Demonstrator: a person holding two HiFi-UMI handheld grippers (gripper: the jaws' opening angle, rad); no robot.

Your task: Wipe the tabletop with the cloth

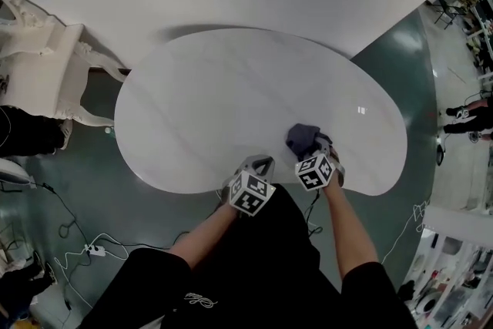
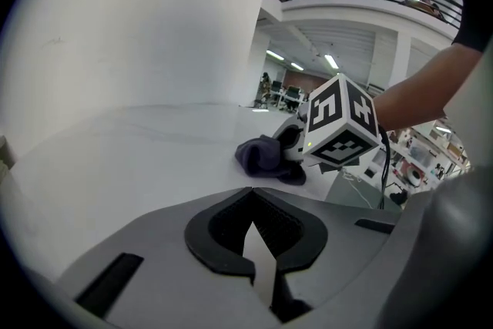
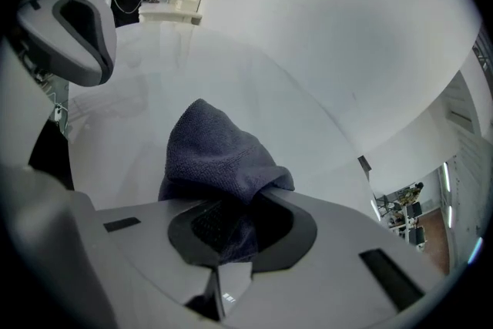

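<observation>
A dark cloth [image 1: 303, 139] lies bunched on the white oval tabletop [image 1: 216, 104].

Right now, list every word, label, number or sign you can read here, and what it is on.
No text reads clearly.
Pale script on the person's black garment: too small to read.
The left gripper and right gripper: square marker patterns only, no letters or numbers.
The cloth: no tag or print in view.

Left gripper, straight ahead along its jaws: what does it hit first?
Most likely the cloth held by the right gripper, almost dead ahead of the left gripper on the tabletop. Depth is unclear: it might touch bare tabletop just left of the cloth first.
</observation>
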